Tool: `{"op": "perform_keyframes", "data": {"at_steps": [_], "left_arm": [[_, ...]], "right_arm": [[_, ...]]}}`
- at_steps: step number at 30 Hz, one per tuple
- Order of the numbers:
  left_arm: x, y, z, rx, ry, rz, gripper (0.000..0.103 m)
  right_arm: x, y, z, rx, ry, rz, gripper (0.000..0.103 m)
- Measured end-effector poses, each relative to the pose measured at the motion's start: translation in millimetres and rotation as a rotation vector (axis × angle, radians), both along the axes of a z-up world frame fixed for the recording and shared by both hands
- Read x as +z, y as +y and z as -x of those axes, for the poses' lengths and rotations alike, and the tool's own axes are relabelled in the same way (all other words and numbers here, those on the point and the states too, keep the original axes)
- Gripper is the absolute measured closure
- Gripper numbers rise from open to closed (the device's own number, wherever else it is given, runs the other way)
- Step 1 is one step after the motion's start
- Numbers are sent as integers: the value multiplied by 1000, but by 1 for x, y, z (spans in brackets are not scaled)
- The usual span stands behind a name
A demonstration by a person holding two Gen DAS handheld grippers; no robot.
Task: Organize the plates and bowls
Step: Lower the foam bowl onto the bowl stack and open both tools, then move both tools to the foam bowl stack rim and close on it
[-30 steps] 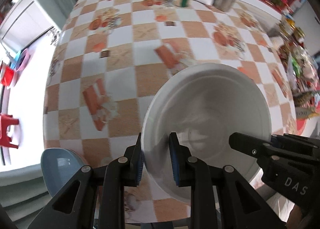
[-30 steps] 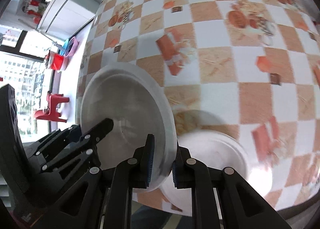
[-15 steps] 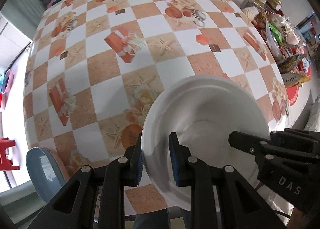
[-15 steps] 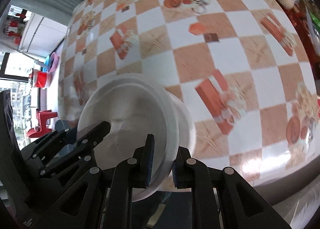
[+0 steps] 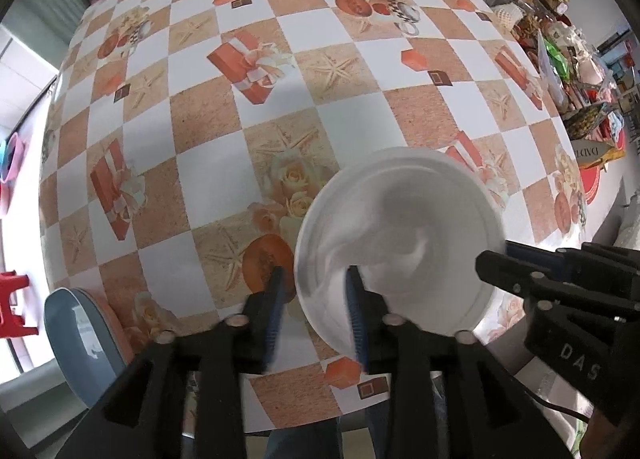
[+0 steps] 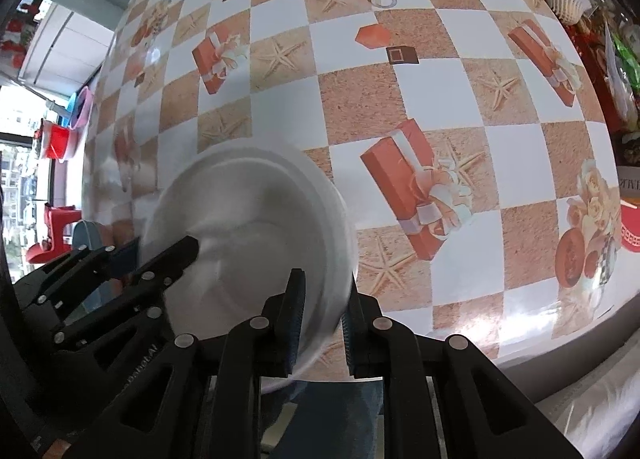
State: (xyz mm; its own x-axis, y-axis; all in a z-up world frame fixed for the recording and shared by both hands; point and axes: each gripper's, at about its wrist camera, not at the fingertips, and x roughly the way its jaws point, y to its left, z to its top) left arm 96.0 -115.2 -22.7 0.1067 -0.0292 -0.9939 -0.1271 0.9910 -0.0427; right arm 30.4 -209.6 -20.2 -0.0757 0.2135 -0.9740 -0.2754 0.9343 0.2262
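The left claw [image 5: 316, 291] was pinching the near edge of the white bowl [image 5: 400, 235] a moment ago. Now its jaws are opening, and they are looking blurry because they are moving. The bowl's edge is sitting in the gap between the two blue pads [image 5: 276, 299], but the pads are no longer squeezing it. One pad is outside the bowl and one is inside. This probably means the bowl is being set down on the checkered table [image 5: 224, 163] near the front edge, maybe onto another white dish that was lying here a moment ago. That dish is hidden now, so it is hard to be sure the bowl is sitting on it.

To the left of the left claw, a blue chair [image 5: 80, 331] is peeking out below the table edge. To its right, the black fingers of the other claw are reaching in at the far side of the bowl.

The right claw [image 6: 322, 323] is staying shut tight on the bowl [image 6: 248, 243]. It was shut a moment ago too. Its pads are pressing on the bowl's right edge, one inside and one outside, so it is holding that side alone now. To the left of this claw, the left claw's black fingers are showing over the bowl. To its right, only the table [image 6: 440, 67] with its gift box pictures is lying bare.

The bowl is down low by the front of the table. The right claw probably has to let go next.
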Motion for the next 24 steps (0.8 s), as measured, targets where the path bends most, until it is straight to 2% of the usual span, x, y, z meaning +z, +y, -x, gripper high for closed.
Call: {"op": "perform_keyframes", "data": {"at_steps": [1, 3, 5, 8, 10, 11, 12, 13, 15, 17, 18, 19, 24], "left_arm": [[2, 2, 0, 7, -10, -2, 50], [8, 7, 1, 19, -41, -9, 31], [12, 11, 1, 26, -64, -16, 23], [12, 15, 0, 29, -53, -17, 21], [6, 18, -1, 45, -19, -14, 20], [2, 20, -1, 56, 9, -7, 19], [-2, 23, 0, 71, 19, 12, 16], [-4, 24, 0, 82, 22, 18, 14], [-6, 27, 2, 93, 23, 7, 0], [-7, 28, 2, 88, 21, 2, 0], [-7, 28, 2, 88, 22, 7, 0], [-9, 29, 1, 90, 24, 11, 0], [-11, 29, -1, 97, 39, 22, 0]], "right_arm": [[0, 0, 0, 0, 0, 3, 85], [1, -3, -1, -1, -2, 10, 85], [1, -6, -2, -6, -5, 18, 84], [1, -10, -5, -19, -10, 30, 84], [2, -12, -7, -27, -13, 35, 62], [3, -13, -8, -33, -20, 35, 33], [5, -14, -8, -36, -29, 31, 25], [7, -14, -9, -36, -38, 29, 25], [7, -14, -11, -33, -43, 37, 25], [7, -13, -13, -31, -46, 40, 22], [6, -13, -13, -30, -47, 40, 8], [7, -13, -14, -30, -59, 37, 0], [8, -13, -14, -28, -78, 40, 0]]}}
